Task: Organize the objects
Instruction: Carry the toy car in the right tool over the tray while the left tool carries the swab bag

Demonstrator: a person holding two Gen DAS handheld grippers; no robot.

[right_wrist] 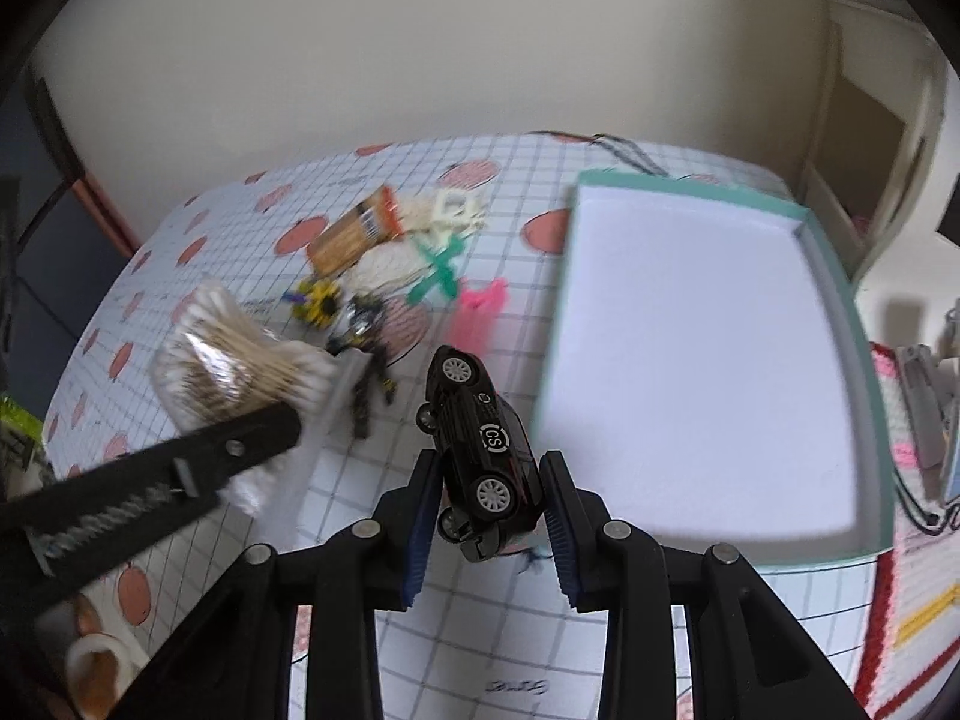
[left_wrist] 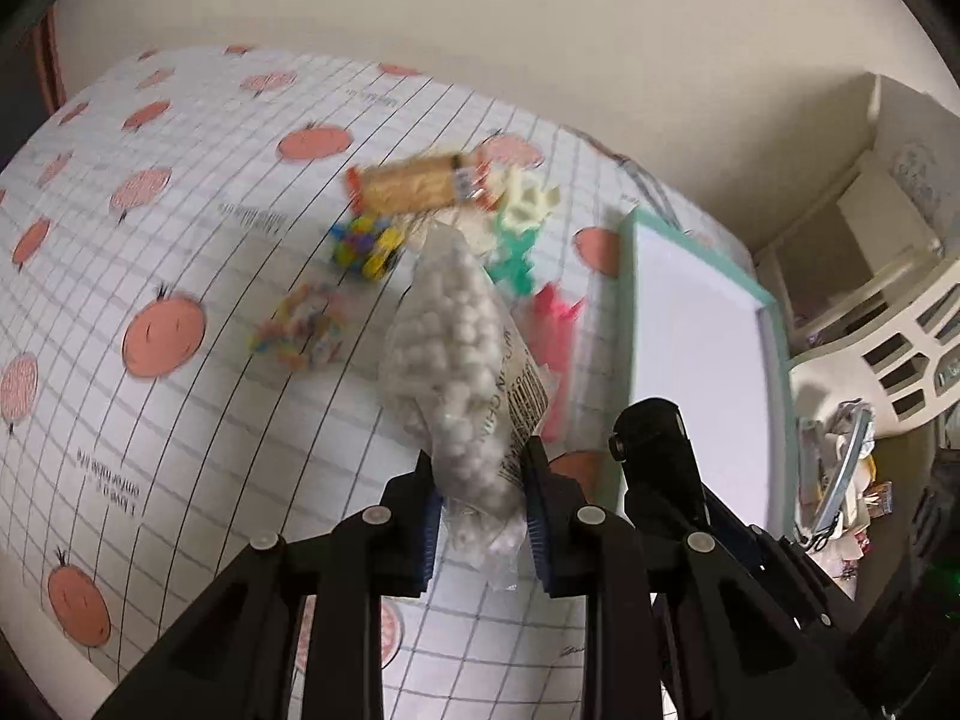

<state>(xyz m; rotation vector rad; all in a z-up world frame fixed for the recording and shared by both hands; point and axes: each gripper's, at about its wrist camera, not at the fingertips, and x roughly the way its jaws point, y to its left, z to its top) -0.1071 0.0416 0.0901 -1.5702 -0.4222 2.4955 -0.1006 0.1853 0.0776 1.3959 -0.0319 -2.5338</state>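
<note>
Black toy car [right_wrist: 483, 450] between jaws

Both views are lit softly and evenly, moderately bright, with no hard glare; the source cannot be told. Fisheye distortion bows the grid lines of the surface [left_wrist: 180, 276] into curves, strongest toward the rim, and black vignette fills the corners at 10, 2 and 4 o'clock. Motion blur smears the small toys near the centre of the left wrist view and the teal tray [right_wrist: 708, 384] edge in the right. The black toy car [right_wrist: 480, 450] stays fairly sharp. Faint, diffuse shadows lie under the bag of cotton swabs [right_wrist: 234, 360].
</note>
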